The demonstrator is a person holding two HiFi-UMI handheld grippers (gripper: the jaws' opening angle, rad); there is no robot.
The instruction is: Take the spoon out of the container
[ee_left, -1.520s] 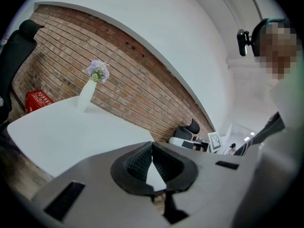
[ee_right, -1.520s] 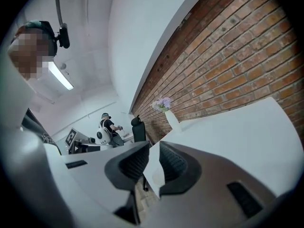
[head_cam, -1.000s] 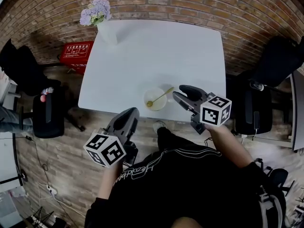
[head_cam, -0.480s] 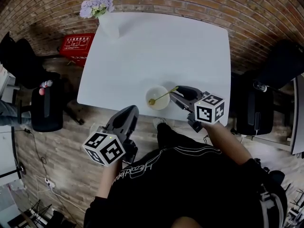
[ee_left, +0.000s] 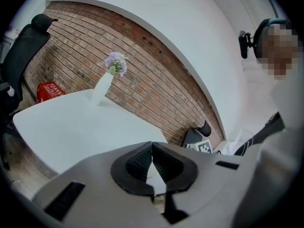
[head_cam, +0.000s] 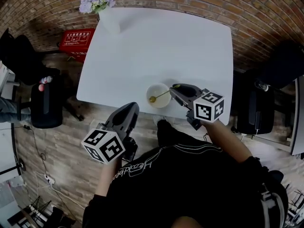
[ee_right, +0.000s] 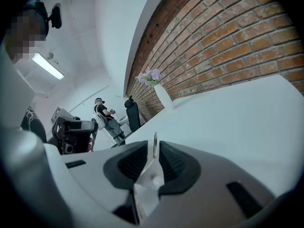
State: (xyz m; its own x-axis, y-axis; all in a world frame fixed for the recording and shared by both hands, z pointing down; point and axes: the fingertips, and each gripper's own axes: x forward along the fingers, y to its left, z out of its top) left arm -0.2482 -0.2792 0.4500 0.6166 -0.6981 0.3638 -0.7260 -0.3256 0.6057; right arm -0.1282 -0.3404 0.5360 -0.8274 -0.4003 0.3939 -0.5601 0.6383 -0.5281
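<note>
A small pale bowl stands near the front edge of the white table. A gold spoon rests in it, with its handle sloping up to the right. My right gripper is at the handle's end. In the right gripper view the thin handle stands between the two pads with a slim gap on each side while the jaws are closing. My left gripper hangs off the table's front edge, below and left of the bowl, shut and empty.
A white vase of lilac flowers stands at the table's far left corner. On the floor to the left are a red crate and a black chair. Another black chair is at the right. A brick wall runs behind.
My right gripper has moved left and forward from beside the bowl to the end of the spoon's handle, and its jaws have narrowed around it. The left gripper has barely moved.
</note>
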